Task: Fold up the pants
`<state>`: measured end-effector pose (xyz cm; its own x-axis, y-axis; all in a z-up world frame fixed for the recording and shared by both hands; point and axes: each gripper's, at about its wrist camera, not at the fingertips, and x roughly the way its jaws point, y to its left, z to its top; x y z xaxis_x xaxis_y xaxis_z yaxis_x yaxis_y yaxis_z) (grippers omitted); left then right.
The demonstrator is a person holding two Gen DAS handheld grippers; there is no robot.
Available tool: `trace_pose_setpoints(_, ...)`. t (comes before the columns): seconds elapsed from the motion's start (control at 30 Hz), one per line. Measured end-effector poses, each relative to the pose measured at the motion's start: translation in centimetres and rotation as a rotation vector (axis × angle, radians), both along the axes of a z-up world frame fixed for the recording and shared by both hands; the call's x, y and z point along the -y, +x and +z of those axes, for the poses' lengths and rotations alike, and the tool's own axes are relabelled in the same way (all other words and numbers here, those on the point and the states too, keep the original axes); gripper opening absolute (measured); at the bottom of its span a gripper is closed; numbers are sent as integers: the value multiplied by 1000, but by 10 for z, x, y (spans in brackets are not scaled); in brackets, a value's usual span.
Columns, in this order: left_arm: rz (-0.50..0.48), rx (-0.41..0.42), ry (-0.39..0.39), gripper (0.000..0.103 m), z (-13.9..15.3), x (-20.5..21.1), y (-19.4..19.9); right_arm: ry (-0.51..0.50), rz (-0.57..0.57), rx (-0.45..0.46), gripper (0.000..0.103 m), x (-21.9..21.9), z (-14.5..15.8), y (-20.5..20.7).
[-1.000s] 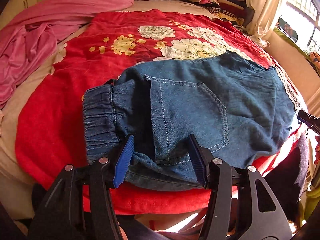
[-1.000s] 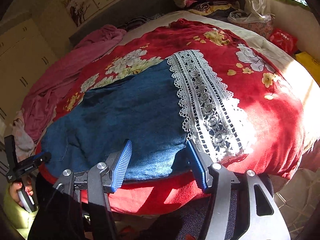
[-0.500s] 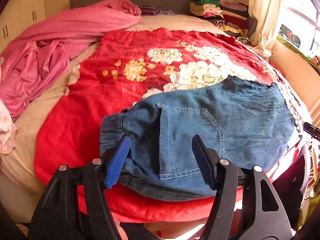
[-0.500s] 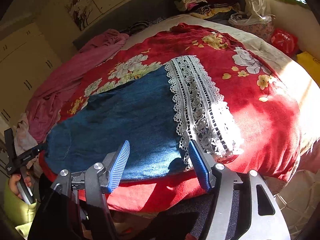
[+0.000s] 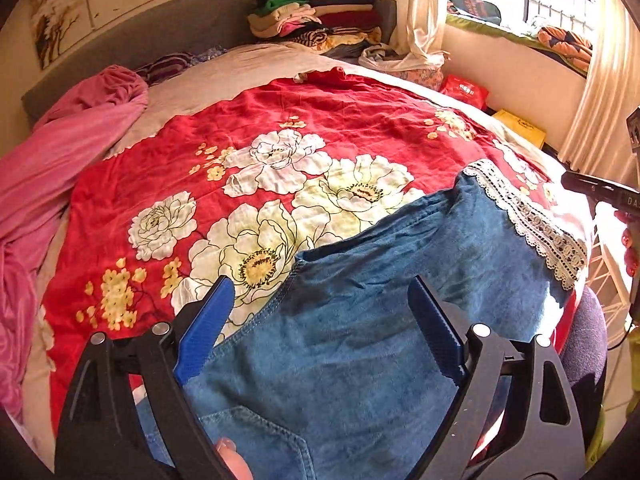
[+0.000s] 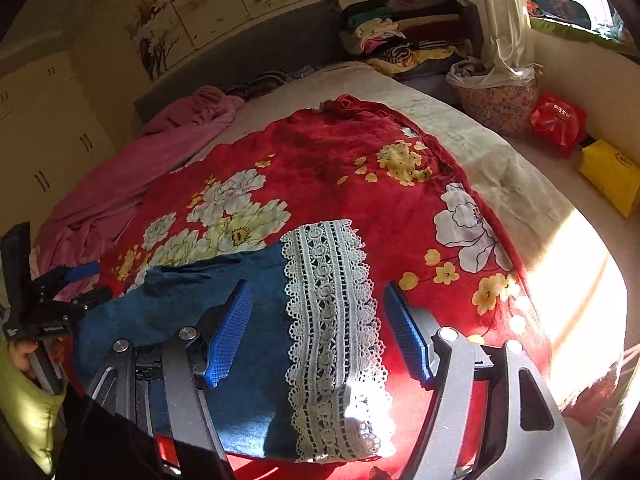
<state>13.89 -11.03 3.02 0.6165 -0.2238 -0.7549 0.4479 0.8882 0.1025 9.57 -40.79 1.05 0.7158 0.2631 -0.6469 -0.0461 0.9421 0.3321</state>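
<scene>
The blue denim pants (image 5: pixel 360 344) lie on the red floral blanket (image 5: pixel 280 120), at its near edge, with the white lace hem (image 6: pixel 332 320) at their right end. A second ago the elastic waistband showed between the left gripper's fingers; now that view looks farther along the blanket, over the pants' upper seam and a pocket edge, and the waistband is out of sight. The left gripper (image 5: pixel 320 332) hovers over the denim with its blue pads spread wide, holding nothing. The right gripper (image 6: pixel 320 332) has come nearer the lace hem, which now lies between its parted fingers, likewise ungripped. Beyond the blanket's far left side lies a pink sheet (image 5: pixel 60 160); past its far edge sits a pile of folded clothes (image 5: pixel 316 16).
</scene>
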Motion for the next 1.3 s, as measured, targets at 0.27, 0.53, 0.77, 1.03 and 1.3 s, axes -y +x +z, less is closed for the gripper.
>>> trace_pose_setpoints(0.27,-44,-56,34,86,-23,5,35,112,89,-105,66,11,-24,64)
trace_pose_setpoints(0.53,-60,-156,-5,86,-53,-3,63,185,91,-192,67,16,-49,114)
trace_pose_setpoints(0.77,-83,-247,-58,28,-70,5,74,199,107,-222,66,11,-72,119)
trace_pose_setpoints(1.03,43,-226,-153,10,-64,-14,87,106,116,-155,40,6,-67,98)
trace_pose_setpoints(1.3,53,-223,-217,24,-57,-25,81,109,153,-180,67,12,-65,108)
